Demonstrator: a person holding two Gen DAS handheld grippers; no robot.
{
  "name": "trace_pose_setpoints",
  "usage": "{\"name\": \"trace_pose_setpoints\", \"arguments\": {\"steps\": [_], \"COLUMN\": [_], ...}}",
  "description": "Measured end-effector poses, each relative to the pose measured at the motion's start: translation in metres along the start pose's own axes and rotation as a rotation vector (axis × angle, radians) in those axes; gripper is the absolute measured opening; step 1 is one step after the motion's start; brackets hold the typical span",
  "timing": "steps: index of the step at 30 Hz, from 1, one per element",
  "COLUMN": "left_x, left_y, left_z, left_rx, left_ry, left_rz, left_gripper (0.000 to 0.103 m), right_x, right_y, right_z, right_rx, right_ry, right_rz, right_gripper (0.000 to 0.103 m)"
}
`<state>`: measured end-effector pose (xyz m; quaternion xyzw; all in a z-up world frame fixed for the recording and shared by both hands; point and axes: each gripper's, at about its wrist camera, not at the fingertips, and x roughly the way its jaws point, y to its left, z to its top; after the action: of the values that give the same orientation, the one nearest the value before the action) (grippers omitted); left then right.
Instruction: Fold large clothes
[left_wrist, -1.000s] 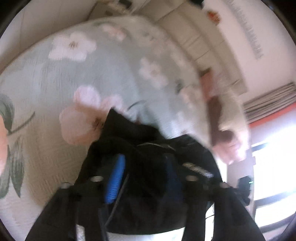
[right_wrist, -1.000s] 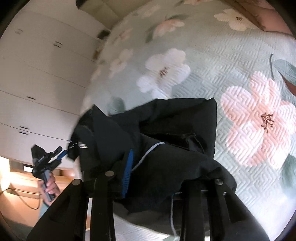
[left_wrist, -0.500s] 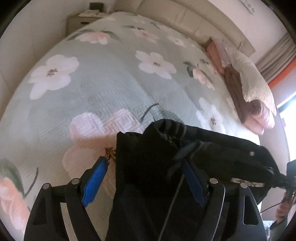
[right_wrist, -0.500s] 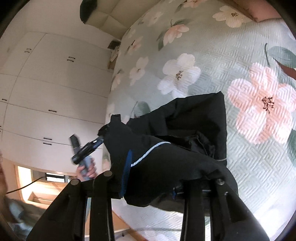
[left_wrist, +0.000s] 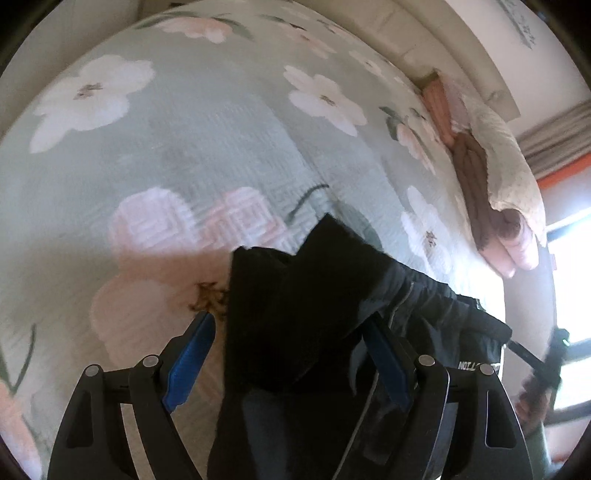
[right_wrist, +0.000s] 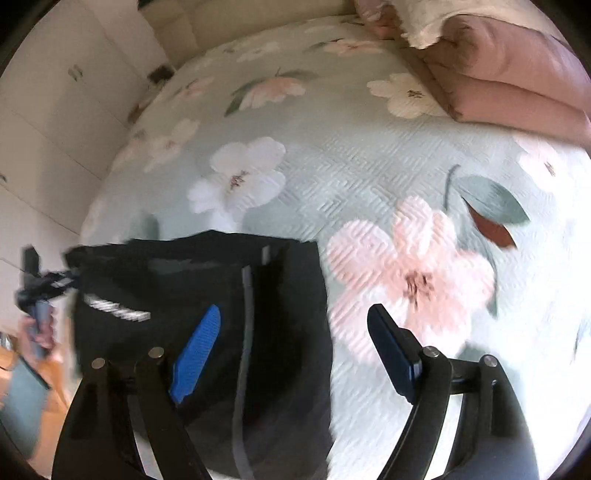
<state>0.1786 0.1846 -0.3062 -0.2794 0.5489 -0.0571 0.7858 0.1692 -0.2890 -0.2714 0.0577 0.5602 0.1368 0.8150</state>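
Both tools spread – black garment (right_wrist: 207, 295) on floral bedspread (right_wrist: 351, 177).

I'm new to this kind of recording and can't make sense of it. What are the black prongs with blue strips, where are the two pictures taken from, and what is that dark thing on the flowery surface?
No robot here: a person holds a two-finger gripper in each hand, with a fisheye camera on each looking along its fingers. One picture is from the left gripper, the other from the right gripper. The blue strips are the finger pads. Both grippers stand open, with a black garment between or beside the fingers, gripped by neither. It lies on a floral bedspread. Folded pink bedding sits further back.
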Motion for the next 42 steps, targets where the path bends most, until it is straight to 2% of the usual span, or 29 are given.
{"name": "trace_pose_setpoints", "arguments": {"steps": [2, 5, 6, 7, 8, 9, 10, 13, 15, 18, 20, 22, 24, 26, 28, 29, 30, 31, 33, 34, 36, 37, 39, 40, 41, 42], "left_x": [0.011, 0.03, 0.034, 0.034, 0.029, 0.023, 0.014, -0.025, -0.059, -0.087, -0.087, -0.065, -0.027, 0.021, 0.07, 0.084, 0.089, 0.089, 0.085, 0.081, 0.067, 0.058, 0.026, 0.017, -0.002, -0.016], "left_y": [-0.001, 0.0, 0.0, -0.001, -0.004, -0.011, -0.017, -0.036, -0.047, -0.06, -0.061, -0.055, -0.049, -0.034, -0.018, -0.012, -0.011, -0.009, -0.006, -0.003, 0.006, 0.008, 0.019, 0.022, 0.026, 0.028], "left_z": [0.005, 0.01, 0.011, 0.01, 0.008, 0.006, 0.003, -0.004, 0.004, 0.029, 0.046, 0.058, 0.063, 0.061, 0.055, 0.051, 0.051, 0.054, 0.059, 0.06, 0.061, 0.06, 0.058, 0.056, 0.053, 0.049], "left_rx": [0.017, 0.006, -0.001, -0.001, 0.017, 0.047, 0.061, 0.104, 0.1, 0.099, 0.086, 0.065, 0.064, 0.054, 0.038, 0.022, 0.017, 0.012, -0.01, -0.024, -0.071, -0.094, -0.155, -0.169, -0.194, -0.205], "left_ry": [0.027, 0.053, 0.052, 0.035, 0.002, -0.016, -0.034, -0.156, -0.236, -0.345, -0.389, -0.373, -0.303, -0.195, -0.083, -0.054, -0.072, -0.076, -0.065, -0.058, -0.051, -0.055, -0.103, -0.119, -0.145, -0.165], "left_rz": [-0.018, -0.03, -0.022, -0.007, 0.005, -0.003, 0.011, 0.04, 0.023, 0.024, 0.046, 0.107, 0.196, 0.273, 0.293, 0.295, 0.298, 0.295, 0.279, 0.259, 0.194, 0.17, 0.083, 0.054, 0.027, 0.035], "left_gripper": [0.083, 0.083, 0.083, 0.081, 0.052, 0.012, 0.012, 0.011, 0.011, 0.011, 0.011, 0.012, 0.012, 0.012, 0.014, 0.018, 0.021, 0.022, 0.031, 0.032, 0.033, 0.034, 0.036, 0.036, 0.037, 0.037], "right_x": [0.025, 0.064, 0.073, 0.077, 0.074, 0.066, 0.051, 0.004, -0.018, -0.026, -0.02, -0.002, 0.041, 0.089, 0.13, 0.149, 0.162, 0.164, 0.161, 0.159, 0.151, 0.147, 0.125, 0.106, 0.091, 0.074], "right_y": [-0.001, -0.005, -0.004, 0.0, 0.007, 0.014, 0.023, 0.035, 0.05, 0.076, 0.083, 0.084, 0.073, 0.062, 0.044, 0.036, 0.03, 0.03, 0.031, 0.031, 0.029, 0.028, 0.026, 0.026, 0.028, 0.031], "right_z": [0.007, 0.016, 0.017, 0.015, 0.013, 0.01, 0.006, 0.002, 0.01, 0.041, 0.071, 0.093, 0.109, 0.107, 0.095, 0.086, 0.078, 0.075, 0.075, 0.075, 0.076, 0.075, 0.073, 0.071, 0.067, 0.062], "right_rx": [-0.044, -0.036, -0.02, -0.035, -0.071, -0.115, -0.155, -0.172, -0.227, -0.316, -0.31, -0.278, -0.222, -0.182, -0.128, -0.097, -0.08, -0.082, -0.081, -0.077, -0.072, -0.064, -0.035, -0.027, -0.024, -0.023], "right_ry": [0.026, 0.101, 0.123, 0.139, 0.128, 0.089, 0.028, -0.077, -0.135, -0.214, -0.268, -0.269, -0.179, -0.062, 0.038, 0.088, 0.114, 0.091, 0.067, 0.064, 0.061, 0.06, 0.032, 0.003, -0.02, -0.047], "right_rz": [-0.002, 0.058, 0.09, 0.117, 0.064, 0.005, -0.047, -0.119, -0.164, -0.24, -0.265, -0.276, -0.277, -0.291, -0.285, -0.274, -0.269, -0.279, -0.313, -0.318, -0.33, -0.323, -0.278, -0.263, -0.254, -0.242], "right_gripper": [0.084, 0.082, 0.06, 0.022, 0.016, 0.015, 0.014, 0.012, 0.012, 0.012, 0.012, 0.012, 0.012, 0.012, 0.016, 0.017, 0.018, 0.02, 0.027, 0.036, 0.045, 0.045, 0.046, 0.051, 0.054, 0.057]}}
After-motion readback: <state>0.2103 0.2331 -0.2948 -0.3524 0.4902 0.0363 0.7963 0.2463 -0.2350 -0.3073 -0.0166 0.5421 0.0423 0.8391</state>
